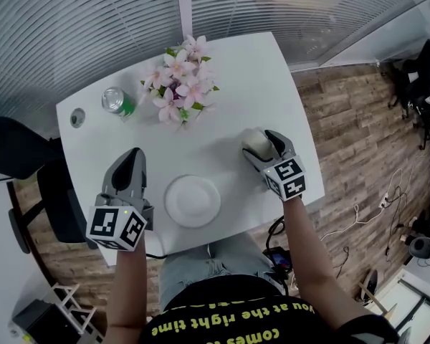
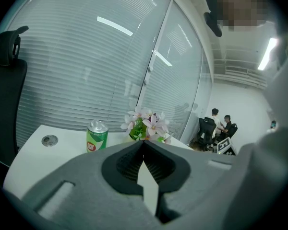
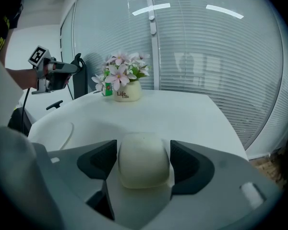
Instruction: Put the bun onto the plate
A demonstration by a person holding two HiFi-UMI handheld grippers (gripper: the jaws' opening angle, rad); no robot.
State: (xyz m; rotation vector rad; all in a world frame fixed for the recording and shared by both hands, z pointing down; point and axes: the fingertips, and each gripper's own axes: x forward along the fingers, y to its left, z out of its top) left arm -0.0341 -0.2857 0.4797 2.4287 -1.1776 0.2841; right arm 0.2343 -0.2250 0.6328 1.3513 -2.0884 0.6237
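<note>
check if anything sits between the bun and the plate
Nothing visible does. The bun sits between the right gripper's open fingers, and only bare table lies between it and the plate. The flowers and can stand farther back, off that path.

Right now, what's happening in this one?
A person works at a white table with a tool in each hand. The right tool sits with its jaws wide apart around the bun, which rests on the table, not yet gripped. The empty white plate lies nearer the person. The left tool, jaws shut, is held left of the plate.
</note>
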